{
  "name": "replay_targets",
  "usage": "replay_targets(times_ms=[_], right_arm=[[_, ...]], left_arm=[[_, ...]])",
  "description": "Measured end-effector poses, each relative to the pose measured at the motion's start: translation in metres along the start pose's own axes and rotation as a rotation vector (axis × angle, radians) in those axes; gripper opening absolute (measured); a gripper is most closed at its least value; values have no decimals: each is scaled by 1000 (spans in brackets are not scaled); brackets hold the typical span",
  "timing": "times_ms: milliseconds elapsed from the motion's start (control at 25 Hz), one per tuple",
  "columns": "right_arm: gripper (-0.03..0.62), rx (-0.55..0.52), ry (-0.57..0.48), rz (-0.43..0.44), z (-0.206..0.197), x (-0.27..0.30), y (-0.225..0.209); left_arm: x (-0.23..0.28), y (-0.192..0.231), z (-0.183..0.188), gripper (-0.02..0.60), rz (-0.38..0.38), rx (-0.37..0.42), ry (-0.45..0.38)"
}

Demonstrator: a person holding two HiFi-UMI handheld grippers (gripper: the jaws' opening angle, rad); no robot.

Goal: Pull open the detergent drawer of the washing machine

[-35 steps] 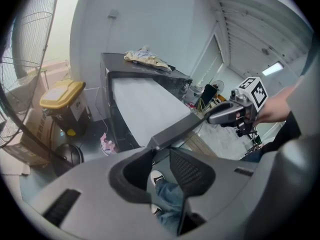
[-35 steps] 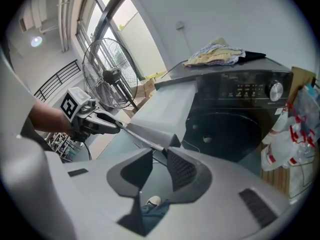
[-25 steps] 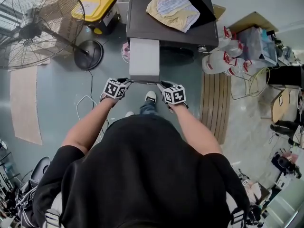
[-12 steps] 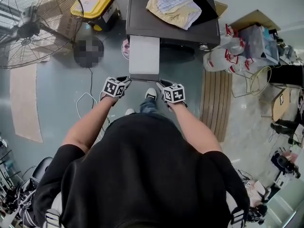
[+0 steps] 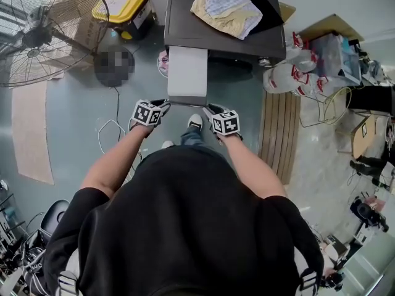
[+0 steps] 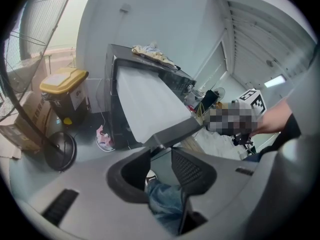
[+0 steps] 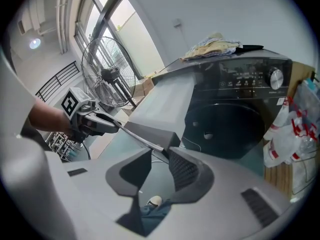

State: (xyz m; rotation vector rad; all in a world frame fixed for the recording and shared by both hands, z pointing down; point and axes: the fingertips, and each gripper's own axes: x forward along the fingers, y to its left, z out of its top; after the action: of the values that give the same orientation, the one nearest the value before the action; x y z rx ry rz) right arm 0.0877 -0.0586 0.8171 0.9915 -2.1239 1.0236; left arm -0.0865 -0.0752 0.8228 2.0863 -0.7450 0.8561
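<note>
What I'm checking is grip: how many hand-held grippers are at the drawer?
2: left hand-held gripper at the left corner of the drawer, right hand-held gripper at the right.

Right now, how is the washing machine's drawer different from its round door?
The drawer is pale and box-shaped; the door is dark and round. The drawer sticks far out; the door sits shut against the machine. Both are on the washing machine's front.
</note>
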Motion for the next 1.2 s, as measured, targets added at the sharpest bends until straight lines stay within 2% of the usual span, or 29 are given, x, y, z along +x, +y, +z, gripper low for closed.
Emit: replay_targets(times_ms=[240,880,1200], right_arm=[[109,-5,5,-3,2,-2,0],[121,23,-58,-46,8,-34,2],[121,8,-122,-81,23,-59,10]], left_arm=[[-4,-1,1,135,-24,-26,-19],[-29,11,1,149,-22,-11,-44],[-53,9,13,147,-35,-17,-120]])
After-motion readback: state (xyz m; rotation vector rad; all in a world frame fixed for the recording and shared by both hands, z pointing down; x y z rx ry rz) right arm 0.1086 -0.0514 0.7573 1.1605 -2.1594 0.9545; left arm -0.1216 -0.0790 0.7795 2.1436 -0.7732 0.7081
